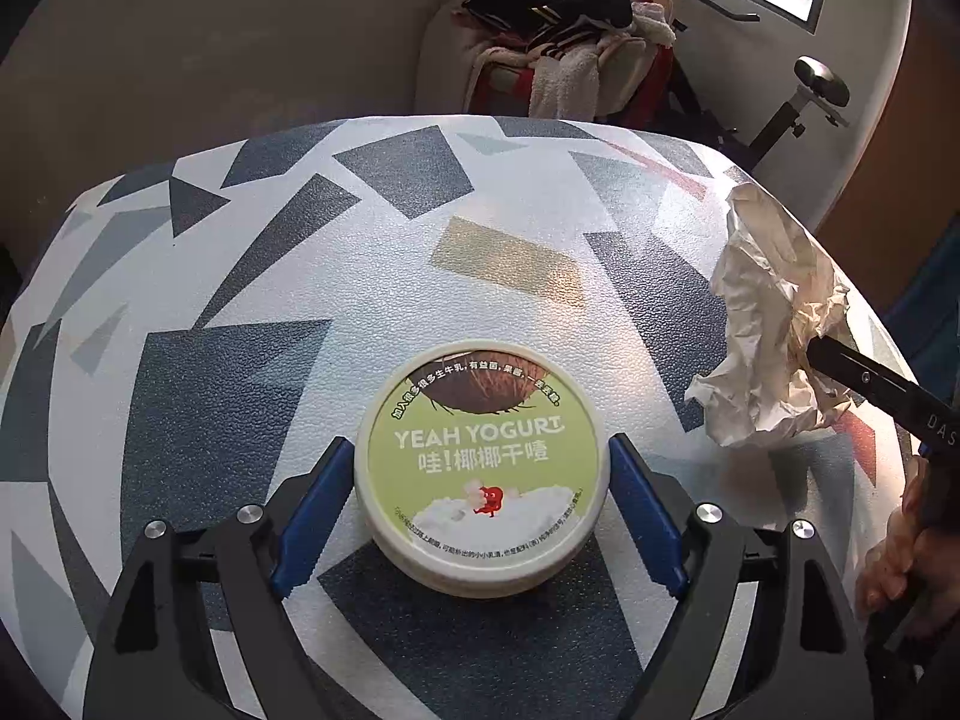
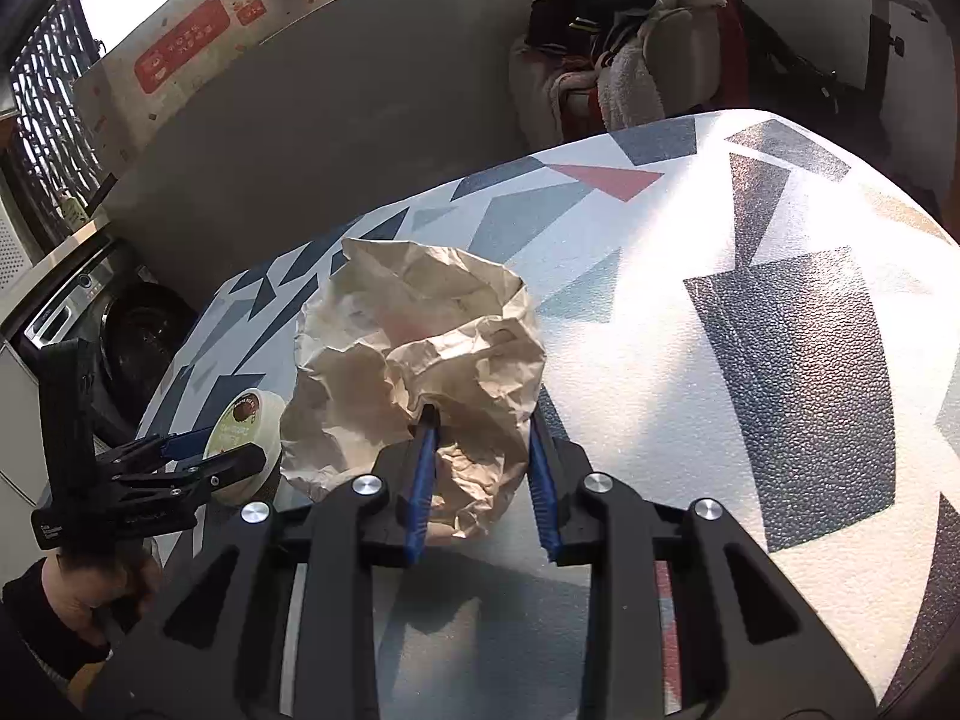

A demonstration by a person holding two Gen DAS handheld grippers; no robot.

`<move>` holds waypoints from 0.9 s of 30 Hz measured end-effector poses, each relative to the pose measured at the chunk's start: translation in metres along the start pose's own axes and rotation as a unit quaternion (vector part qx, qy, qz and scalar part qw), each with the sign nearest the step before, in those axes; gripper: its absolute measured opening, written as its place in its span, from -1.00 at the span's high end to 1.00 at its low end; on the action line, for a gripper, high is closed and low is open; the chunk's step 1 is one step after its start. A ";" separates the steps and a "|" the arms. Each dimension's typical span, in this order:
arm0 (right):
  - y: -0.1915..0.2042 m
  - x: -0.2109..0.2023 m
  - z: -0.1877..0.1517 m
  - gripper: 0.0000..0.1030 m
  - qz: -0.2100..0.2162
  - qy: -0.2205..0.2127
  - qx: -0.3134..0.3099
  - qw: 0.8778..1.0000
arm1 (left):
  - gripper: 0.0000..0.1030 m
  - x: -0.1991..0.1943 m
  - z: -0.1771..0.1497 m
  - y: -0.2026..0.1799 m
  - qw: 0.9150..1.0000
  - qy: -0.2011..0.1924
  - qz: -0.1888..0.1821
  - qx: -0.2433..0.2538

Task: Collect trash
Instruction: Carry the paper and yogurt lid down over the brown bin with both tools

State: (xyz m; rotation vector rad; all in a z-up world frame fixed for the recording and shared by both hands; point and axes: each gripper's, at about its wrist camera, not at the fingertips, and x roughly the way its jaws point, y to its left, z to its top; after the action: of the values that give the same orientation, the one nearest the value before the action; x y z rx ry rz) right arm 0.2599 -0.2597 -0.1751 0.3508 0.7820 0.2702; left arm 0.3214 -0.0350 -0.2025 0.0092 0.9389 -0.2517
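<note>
- We see the left gripper (image 1: pixel 480 474) set around a round yogurt tub (image 1: pixel 482 471) that stands on the table (image 1: pixel 240 276), which wears a cover of grey, blue and white shapes.
- Its blue pads (image 1: pixel 315 510) sit right at the tub's two sides; we cannot tell whether they press on it or merely flank it.
- The tub has a green lid with white lettering and a coconut picture, and it sits upright near the table's close edge.
- In the right wrist view the right gripper (image 2: pixel 483 450) is clenched on a crumpled paper bag (image 2: pixel 414 354), with a fold of the beige paper pinched between its fingers (image 2: pixel 423 468).
- The bag bulges out ahead of that gripper, above the table top; whether its lower edge touches the cover we cannot tell.
- From the right wrist view the tub (image 2: pixel 243 444) lies to the left of the bag, just beside it, with the left gripper (image 2: pixel 198 450) about it and a hand (image 2: pixel 78 600) below.
- Beyond the table stands a chair (image 1: pixel 558 60) heaped with clothes.
</note>
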 end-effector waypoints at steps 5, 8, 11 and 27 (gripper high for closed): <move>0.009 -0.001 0.003 0.41 -0.002 0.004 -0.024 1.000 | -0.60 -0.037 -0.006 -0.008 1.000 -0.020 -0.004 0.022; 0.019 -0.009 0.005 0.41 -0.019 -0.001 -0.051 0.998 | -0.60 -0.063 -0.016 -0.013 0.999 -0.034 0.000 0.039; 0.025 -0.025 0.004 0.41 -0.013 -0.008 -0.061 0.998 | -0.60 -0.087 -0.030 -0.015 0.998 -0.044 0.001 0.046; 0.052 -0.114 -0.057 0.41 0.014 0.001 -0.094 0.995 | -0.60 -0.166 -0.120 -0.039 0.997 -0.054 -0.014 0.049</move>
State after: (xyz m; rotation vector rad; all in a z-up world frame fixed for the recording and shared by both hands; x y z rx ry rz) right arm 0.1354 -0.2415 -0.1192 0.1837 0.7468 0.3675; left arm 0.1239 -0.0237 -0.1374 0.0718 0.8197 -0.3202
